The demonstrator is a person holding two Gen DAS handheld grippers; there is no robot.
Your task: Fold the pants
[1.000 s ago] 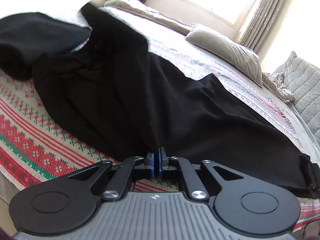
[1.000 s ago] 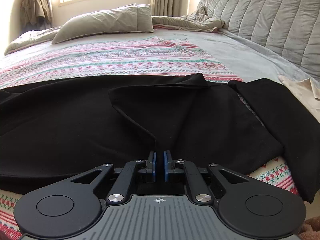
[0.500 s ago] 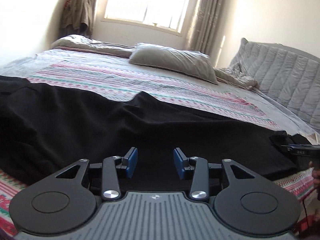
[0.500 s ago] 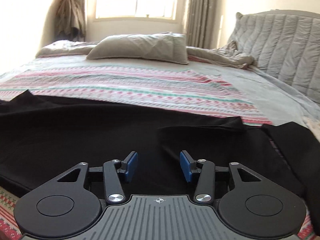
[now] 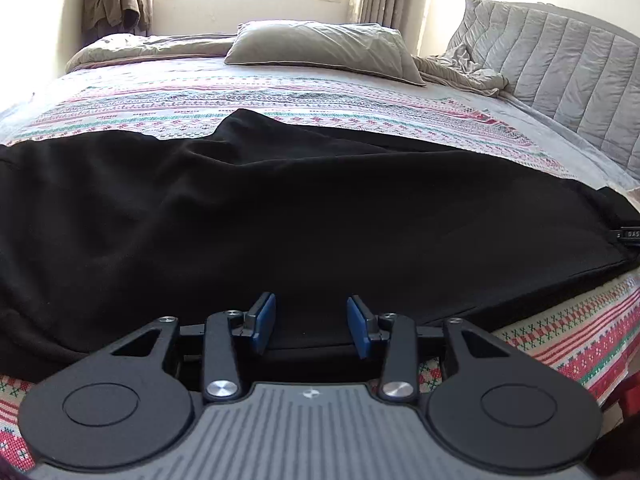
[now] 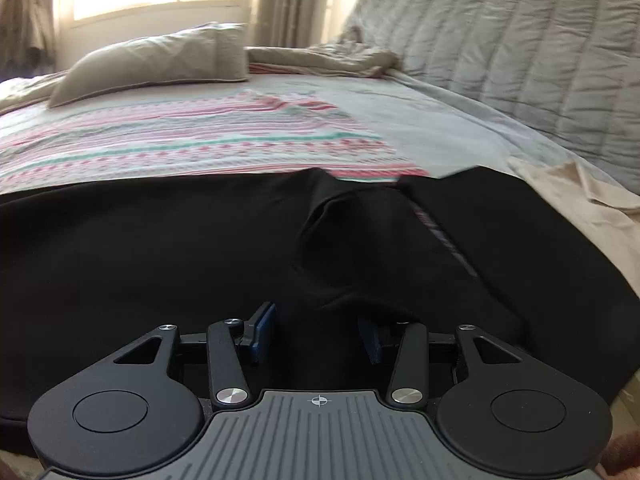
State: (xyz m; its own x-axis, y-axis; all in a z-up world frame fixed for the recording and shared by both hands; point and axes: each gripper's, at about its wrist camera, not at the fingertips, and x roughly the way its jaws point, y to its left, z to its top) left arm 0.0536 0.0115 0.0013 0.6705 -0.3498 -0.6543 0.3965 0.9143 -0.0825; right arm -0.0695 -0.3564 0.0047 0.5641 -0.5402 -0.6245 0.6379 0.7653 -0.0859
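Black pants [image 5: 300, 208] lie spread across the near side of the bed, running left to right. In the right wrist view the pants [image 6: 180, 256] show a raised fold and a waistband end at the right. My left gripper [image 5: 311, 326] is open and empty, low over the near edge of the fabric. My right gripper [image 6: 316, 330] is open and empty, just above the black cloth near the fold [image 6: 340, 220].
The bed has a striped red, green and white cover [image 5: 280, 96]. A grey pillow [image 5: 324, 48] and crumpled sheet lie at the far side. A quilted grey headboard [image 6: 520, 52] stands at the right. A beige cloth [image 6: 580, 208] lies right of the pants.
Both grippers were shut on the black fabric one second ago; both have let go and opened. The pants now lie flatter. The right camera has swung right and closer to the cloth.
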